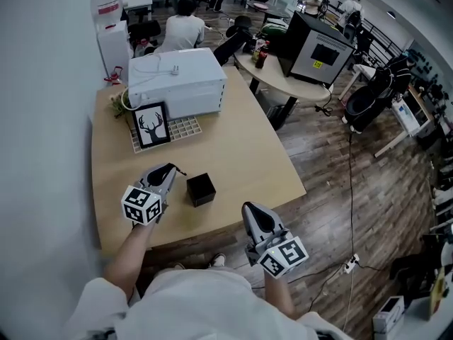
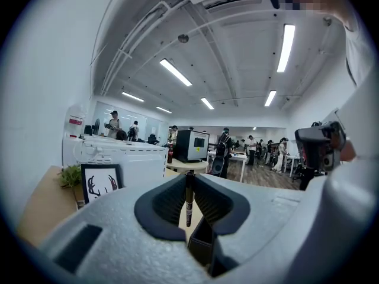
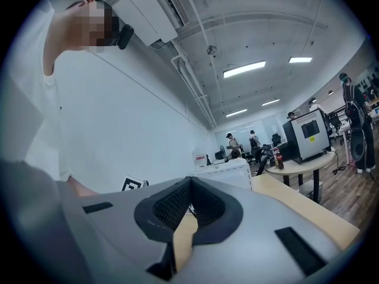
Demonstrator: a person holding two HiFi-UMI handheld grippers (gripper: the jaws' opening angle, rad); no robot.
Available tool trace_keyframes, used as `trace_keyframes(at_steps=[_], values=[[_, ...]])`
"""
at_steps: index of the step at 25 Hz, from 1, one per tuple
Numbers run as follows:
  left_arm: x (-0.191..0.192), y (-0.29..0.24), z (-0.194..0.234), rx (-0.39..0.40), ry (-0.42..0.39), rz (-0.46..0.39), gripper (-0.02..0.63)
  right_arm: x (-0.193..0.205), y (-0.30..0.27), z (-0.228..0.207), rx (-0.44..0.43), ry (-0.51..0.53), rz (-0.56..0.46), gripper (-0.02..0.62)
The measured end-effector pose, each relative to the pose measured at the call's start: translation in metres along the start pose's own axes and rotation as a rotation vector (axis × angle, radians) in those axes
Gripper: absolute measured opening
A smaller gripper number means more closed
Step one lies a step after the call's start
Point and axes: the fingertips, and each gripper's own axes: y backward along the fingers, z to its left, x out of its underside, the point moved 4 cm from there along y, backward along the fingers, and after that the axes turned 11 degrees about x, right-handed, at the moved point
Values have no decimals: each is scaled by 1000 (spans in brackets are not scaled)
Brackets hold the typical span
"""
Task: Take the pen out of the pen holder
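Note:
A black cube-shaped pen holder (image 1: 201, 189) stands on the wooden table (image 1: 241, 147) near its front edge. My left gripper (image 1: 170, 169) hovers just left of it, shut on a thin dark pen (image 2: 188, 201). The pen stands upright between the pads, and its lower end hangs above the holder's open top (image 2: 203, 239). My right gripper (image 1: 252, 212) is off the table's front right edge, apart from the holder. Its jaws meet at the tips (image 3: 189, 180) with nothing between them.
A white boxy appliance (image 1: 177, 80) sits at the table's back. In front of it are a framed deer picture (image 1: 151, 126), a white grid mat (image 1: 187, 126) and a small plant (image 1: 117, 106). A round table with a black machine (image 1: 320, 48) stands behind. A wall runs along the left.

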Motion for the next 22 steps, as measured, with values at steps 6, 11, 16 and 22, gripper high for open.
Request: trace_keyframes(at_steps=[6, 11, 16, 22], values=[[-24, 11, 3, -7, -40, -37, 54, -4, -10, 5, -16, 21, 7, 2], [-45, 30, 7, -22, -63, -82, 54, -8, -24, 4, -25, 44, 5, 2], [-72, 55, 5, -53, -71, -126, 54, -18, -38, 8, -54, 59, -7, 2], [-102, 86, 4, -99, -108, -183, 54, -23, -58, 16, -109, 77, -2, 2]])
